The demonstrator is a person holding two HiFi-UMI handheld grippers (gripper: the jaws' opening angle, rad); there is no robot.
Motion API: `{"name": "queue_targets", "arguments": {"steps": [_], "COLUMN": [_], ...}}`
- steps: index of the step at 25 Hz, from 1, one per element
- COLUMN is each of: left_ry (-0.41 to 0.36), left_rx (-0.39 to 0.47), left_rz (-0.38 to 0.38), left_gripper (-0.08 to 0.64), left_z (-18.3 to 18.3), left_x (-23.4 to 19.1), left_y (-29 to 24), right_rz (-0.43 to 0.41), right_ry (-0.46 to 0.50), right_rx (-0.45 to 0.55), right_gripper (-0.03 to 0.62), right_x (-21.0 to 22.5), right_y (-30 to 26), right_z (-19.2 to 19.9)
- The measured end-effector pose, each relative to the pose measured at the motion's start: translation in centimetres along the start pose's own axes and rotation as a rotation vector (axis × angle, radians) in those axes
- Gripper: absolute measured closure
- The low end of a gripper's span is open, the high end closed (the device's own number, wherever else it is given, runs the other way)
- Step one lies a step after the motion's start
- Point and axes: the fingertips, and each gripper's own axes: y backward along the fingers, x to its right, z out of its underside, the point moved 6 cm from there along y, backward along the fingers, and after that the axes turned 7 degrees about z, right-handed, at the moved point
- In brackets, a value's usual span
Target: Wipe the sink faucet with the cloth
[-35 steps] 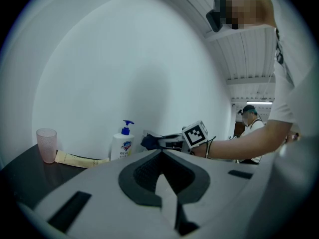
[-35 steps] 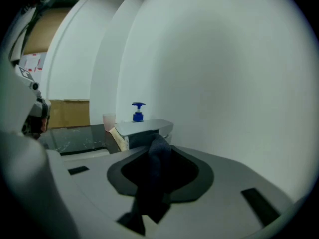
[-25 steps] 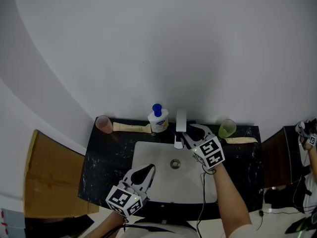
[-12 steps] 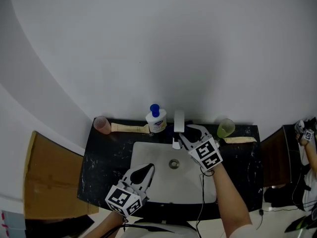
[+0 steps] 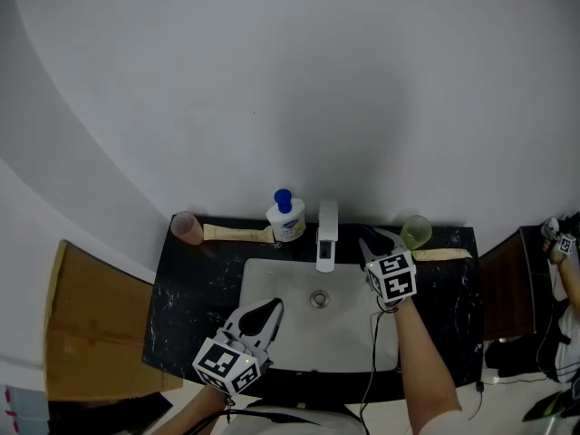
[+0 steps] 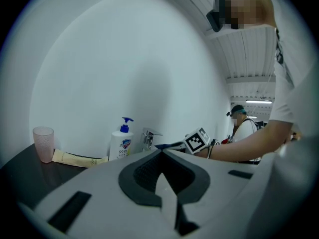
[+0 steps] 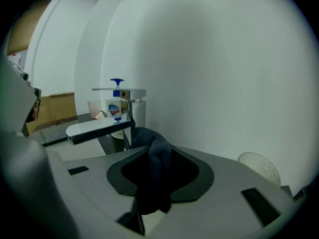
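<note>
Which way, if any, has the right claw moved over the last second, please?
Yes. In the head view the right claw has swung rightward, away from the faucet and towards the green cup.

The cloth [image 7: 157,158] is dark blue. The faucet [image 5: 327,232] is pale and silvery, and the sink [image 5: 272,284] is white, set in a black counter [image 5: 181,297] with faint white veining. The soap bottle [image 5: 286,218] is white with a blue pump and a blue label. The pink cup [image 5: 188,227] is translucent, as is the yellow-green cup [image 5: 416,233]. The tube [image 5: 237,234] is beige. The left gripper [image 5: 268,310] and right gripper [image 5: 379,239] are light grey with black pads, and their cubes carry black-and-white square markers. The wall [image 5: 290,80] is plain white, and the cardboard [image 5: 91,324] is brown.
</note>
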Motion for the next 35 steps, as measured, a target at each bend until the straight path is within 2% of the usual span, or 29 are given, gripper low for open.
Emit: {"name": "queue_targets", "arguments": {"steps": [4, 7, 10, 13, 17, 20, 25, 27, 29, 31, 35], "left_ry": [-0.003, -0.002, -0.005, -0.004, -0.001, -0.002, -0.002, -0.002, -0.004, -0.005, -0.007], "left_rx": [-0.01, -0.02, -0.026, -0.028, -0.03, -0.039, -0.034, -0.036, -0.033, -0.037, -0.04], "left_rz": [-0.008, -0.021, -0.024, -0.032, -0.038, -0.046, -0.032, -0.029, -0.024, -0.031, -0.037], "left_gripper": [0.558, 0.558, 0.558, 0.558, 0.558, 0.558, 0.558, 0.558, 0.558, 0.558, 0.558], "left_z": [-0.4, -0.5, 0.2, 0.3, -0.1, -0.7, -0.3, -0.2, 0.1, 0.0, 0.2], "left_x": [0.1, 0.0, -0.3, -0.4, -0.4, -0.5, -0.3, 0.0, -0.1, -0.1, -0.1], "left_y": [-0.1, 0.0, 0.2, 0.2, 0.0, -0.2, -0.7, -0.9, -0.9, -0.8, -0.5], "right_rz": [0.07, 0.073, 0.037, -0.064, -0.219, -0.315, -0.496, -0.538, -0.557, -0.545, -0.465], "right_ry": [-0.063, -0.135, -0.169, -0.209, -0.39, -0.519, -0.633, -0.672, -0.713, -0.745, -0.725], "right_rx": [-0.118, -0.151, -0.164, -0.162, -0.077, 0.058, 0.284, 0.355, 0.385, 0.361, 0.183], "right_gripper": [0.48, 0.482, 0.482, 0.482, 0.489, 0.489, 0.489, 0.489, 0.489, 0.489, 0.489], "right_x": [-0.1, -1.0, -2.2, -3.8, -4.7, -3.7, -1.7, -1.2, -0.8, -0.7, -1.5], "right_y": [-1.8, -3.3, -4.5, -5.3, -5.1, -3.9, -0.7, 0.2, 0.3, -0.4, -3.4], "right_z": [2.9, 3.2, 2.8, 2.0, 1.2, -0.4, -4.8, -6.2, -6.5, -5.5, -1.2]}}
